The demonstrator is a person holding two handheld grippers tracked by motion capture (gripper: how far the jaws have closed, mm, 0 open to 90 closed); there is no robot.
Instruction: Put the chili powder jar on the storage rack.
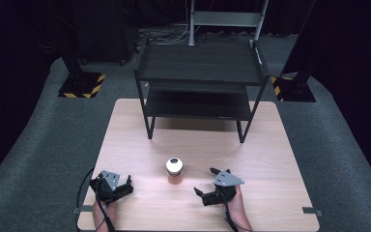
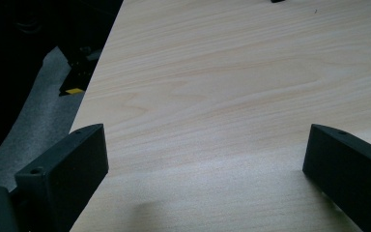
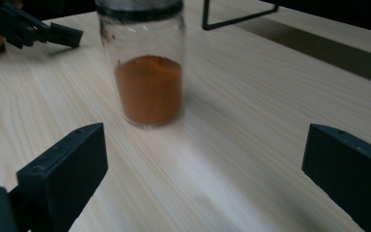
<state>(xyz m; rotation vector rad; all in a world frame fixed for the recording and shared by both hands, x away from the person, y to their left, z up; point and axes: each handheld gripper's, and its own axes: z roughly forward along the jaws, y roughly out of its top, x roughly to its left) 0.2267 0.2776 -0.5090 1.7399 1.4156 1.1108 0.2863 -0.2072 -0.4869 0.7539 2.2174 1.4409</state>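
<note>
A: Pale wood table [image 1: 270, 145], grey carpet [image 1: 43, 140] around, dark room. Any writing?

B: None legible on the glass jar [image 1: 174, 170]; orange powder inside, dark lid. Standing upright, centre front, between both grippers, touching neither.

A: Grippers?

B: Left gripper [image 1: 112, 186] down near the front left edge, jaws wide apart, holding nothing. Right gripper [image 1: 213, 182] just beside the jar, jaws wide, likewise holding nothing.

A: Room to move?

B: Bare board all round the jar; black two-tier shelf [image 1: 200, 77] standing at the far edge.

Your right gripper [image 3: 205, 179] has its jaws spread wide over the wooden table [image 3: 270, 96]. Ahead stands a glass jar [image 3: 147, 63] holding orange powder, upright, clear of both jaws. Your left gripper [image 3: 29, 26] sits beyond.
</note>
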